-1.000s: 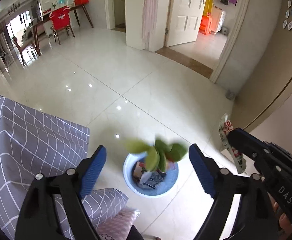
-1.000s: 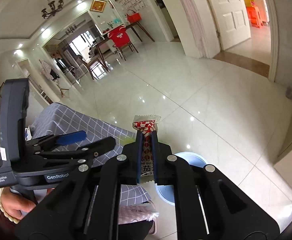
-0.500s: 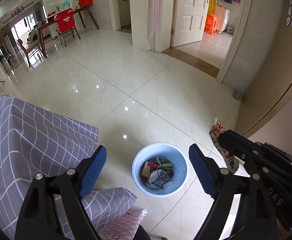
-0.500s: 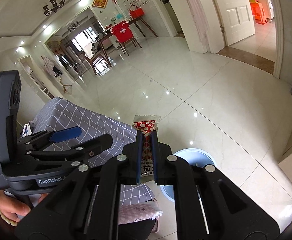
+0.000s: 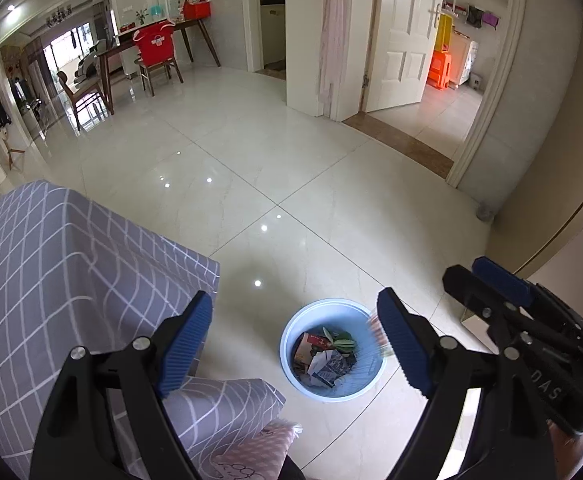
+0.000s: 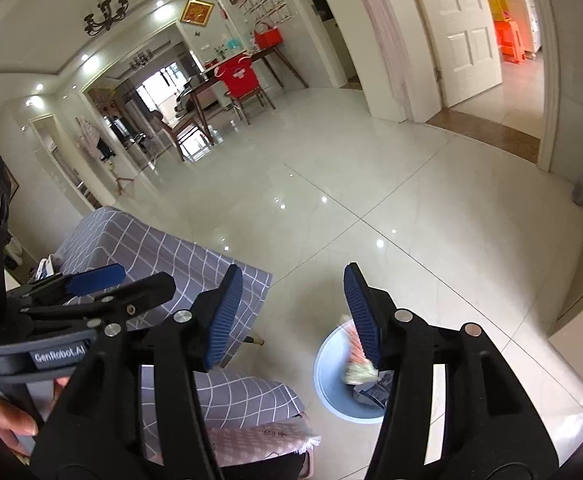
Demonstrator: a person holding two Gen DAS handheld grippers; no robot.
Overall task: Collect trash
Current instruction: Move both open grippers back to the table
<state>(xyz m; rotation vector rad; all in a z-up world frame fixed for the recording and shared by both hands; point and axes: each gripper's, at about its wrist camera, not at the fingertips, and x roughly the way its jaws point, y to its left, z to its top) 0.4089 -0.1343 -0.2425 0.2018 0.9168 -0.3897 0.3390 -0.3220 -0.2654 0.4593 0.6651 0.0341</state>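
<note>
Left gripper (image 5: 294, 336): jaws spread wide, nothing between the pads. To the outside of its left finger (image 5: 185, 338) lies a grey checked cloth (image 5: 71, 264) over a piece of furniture, with a pink patterned item (image 5: 251, 454) below it near the frame's bottom edge. Between the two fingers, set closer to the right finger (image 5: 403, 344), a light blue bin (image 5: 291, 368) stands on the pale tiled floor (image 5: 251, 168). Inside it: printed packets, paper and a green leafy piece (image 5: 341, 340).

Right gripper (image 6: 289, 314): jaws are opening, with no pad pressing on anything and the gap between them clear. A red-and-white wrapper (image 6: 357, 354), blurred, shows just beside the inner face of the right finger (image 6: 361, 316), above the bin's opening; in the left wrist view it appears as a blurred streak at the bin's right rim. Whether it touches the finger cannot be told.

A hand (image 6: 5, 416) grips the left gripper's handle at the right wrist view's lower left edge.
</note>
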